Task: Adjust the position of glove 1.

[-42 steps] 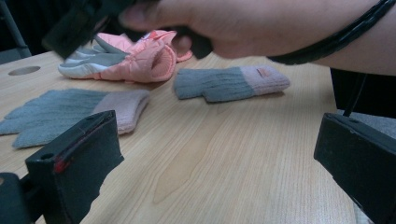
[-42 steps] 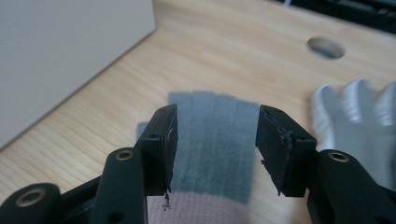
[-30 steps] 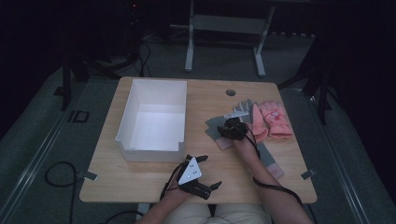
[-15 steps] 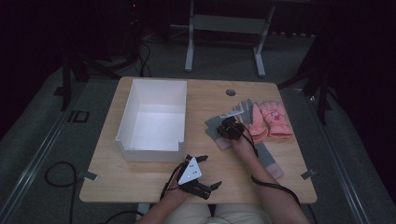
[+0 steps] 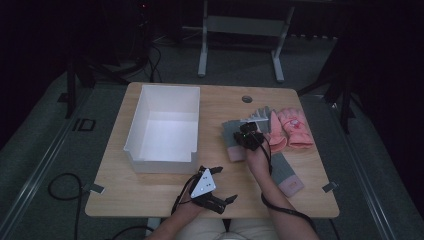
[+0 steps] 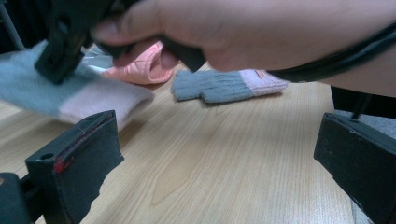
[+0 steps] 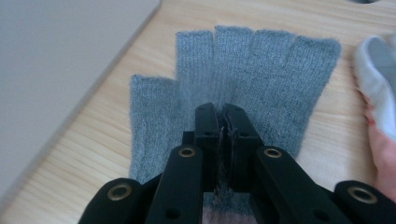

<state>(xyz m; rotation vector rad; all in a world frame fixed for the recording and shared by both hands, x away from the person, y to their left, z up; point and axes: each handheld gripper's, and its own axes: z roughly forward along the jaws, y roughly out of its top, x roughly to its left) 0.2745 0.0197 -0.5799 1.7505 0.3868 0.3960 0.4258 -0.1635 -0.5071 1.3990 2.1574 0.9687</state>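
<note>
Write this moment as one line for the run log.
right hand-held gripper: shut on grey glove | left hand-held gripper: open, idle | white bin: empty

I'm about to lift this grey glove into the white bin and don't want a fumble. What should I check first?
1. Right gripper pinched shut on the grey glove: ok.
2. Fold of knit between the jaws: ok.
3. White bin free of other things: ok.
4. Left gripper open, away from the glove: ok.
5. Pink gloves lying apart from the grey glove: cannot tell.
</note>
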